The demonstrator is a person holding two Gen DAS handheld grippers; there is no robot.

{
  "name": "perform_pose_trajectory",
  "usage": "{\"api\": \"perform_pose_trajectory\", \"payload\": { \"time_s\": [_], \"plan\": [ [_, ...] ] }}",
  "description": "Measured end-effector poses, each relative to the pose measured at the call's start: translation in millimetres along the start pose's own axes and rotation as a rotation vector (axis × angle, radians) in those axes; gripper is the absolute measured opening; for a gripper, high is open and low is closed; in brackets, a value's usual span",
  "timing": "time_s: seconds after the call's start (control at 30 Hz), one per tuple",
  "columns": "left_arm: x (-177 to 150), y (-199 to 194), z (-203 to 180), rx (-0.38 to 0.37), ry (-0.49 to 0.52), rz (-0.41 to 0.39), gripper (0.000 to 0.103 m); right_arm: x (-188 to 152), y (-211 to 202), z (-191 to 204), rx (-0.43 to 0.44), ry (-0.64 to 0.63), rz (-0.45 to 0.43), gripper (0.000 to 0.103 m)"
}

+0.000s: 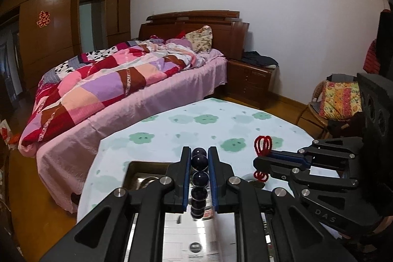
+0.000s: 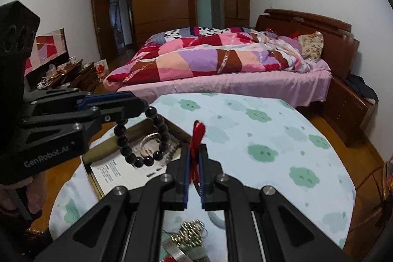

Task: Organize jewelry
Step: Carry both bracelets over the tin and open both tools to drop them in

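Observation:
My left gripper is shut on a bracelet of dark purple beads, which hangs below its fingers as a loop of beads in the right wrist view. The left gripper reaches in there from the left, held by a hand. My right gripper is shut on a red cord ornament; in the left wrist view the right gripper comes in from the right with the red loops sticking out above and below its tips. Both hover over a table with a cloud-print cloth.
An open metal tin with a silver bangle and papers sits on the table under the bracelet. More jewelry, metal beads, lies close below my right gripper. Beyond the table are a bed, a nightstand and a wicker chair.

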State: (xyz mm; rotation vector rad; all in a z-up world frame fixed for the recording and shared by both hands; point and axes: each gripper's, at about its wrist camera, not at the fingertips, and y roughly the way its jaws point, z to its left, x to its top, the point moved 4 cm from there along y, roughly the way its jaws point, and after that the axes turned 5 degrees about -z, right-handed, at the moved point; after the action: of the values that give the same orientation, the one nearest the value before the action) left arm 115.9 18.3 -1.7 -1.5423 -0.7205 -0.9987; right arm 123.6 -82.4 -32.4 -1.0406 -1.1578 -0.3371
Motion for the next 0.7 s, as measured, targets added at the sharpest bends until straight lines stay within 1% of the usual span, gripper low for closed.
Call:
{"api": "perform_pose_trajectory", "payload": {
  "time_s": [0.33,0.5,0.7],
  "plan": [
    [-11,15,36,0.05,-0.037,0.034,0.013,10,31,28,0.038,-0.07,0.029,0.009],
    [-22,33,51,0.081,-0.04,0.078,0.013,8,52,39,0.051,-0.089,0.062,0.009],
    [-32,47,63,0.099,-0.05,0.113,0.013,-4,77,42,0.039,-0.096,0.121,0.009]
  ]
}}
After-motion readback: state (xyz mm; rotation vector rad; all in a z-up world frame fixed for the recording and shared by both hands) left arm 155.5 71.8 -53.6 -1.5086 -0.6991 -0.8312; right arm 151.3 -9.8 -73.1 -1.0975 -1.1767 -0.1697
